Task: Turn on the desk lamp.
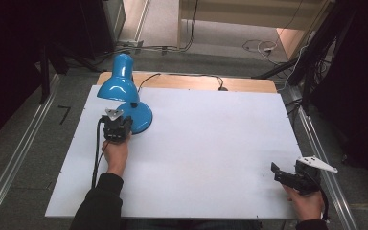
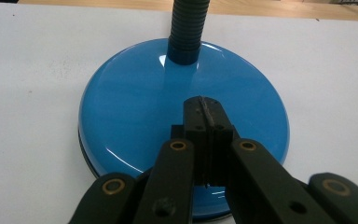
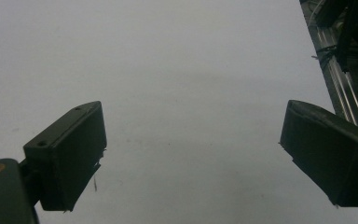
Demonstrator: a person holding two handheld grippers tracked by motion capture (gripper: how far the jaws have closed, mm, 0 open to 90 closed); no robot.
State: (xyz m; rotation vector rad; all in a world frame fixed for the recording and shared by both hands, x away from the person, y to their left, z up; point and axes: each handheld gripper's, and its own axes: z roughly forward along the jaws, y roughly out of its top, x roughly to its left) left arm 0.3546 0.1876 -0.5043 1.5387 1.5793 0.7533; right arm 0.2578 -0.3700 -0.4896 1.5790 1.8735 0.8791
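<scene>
A blue desk lamp [image 1: 120, 85] stands at the back left of the white table [image 1: 211, 143], its shade tipped down over its round base [image 1: 143, 119]. My left gripper [image 1: 124, 122] is shut with nothing between its jaws. In the left gripper view its joined tips [image 2: 206, 106] lie over the glossy base [image 2: 130, 107], in front of the ribbed neck [image 2: 186, 28]; touching or just above, I cannot tell. My right gripper [image 1: 279, 171] stands open near the front right corner. In the right gripper view its jaws spread wide over bare table [image 3: 191, 93].
The lamp's black cable [image 1: 187, 75] runs along the wooden strip at the table's back edge. Metal rails [image 1: 316, 139] line both sides of the table. Cables and dark stands crowd the floor beyond. The table's right edge [image 3: 317, 60] is close to my right gripper.
</scene>
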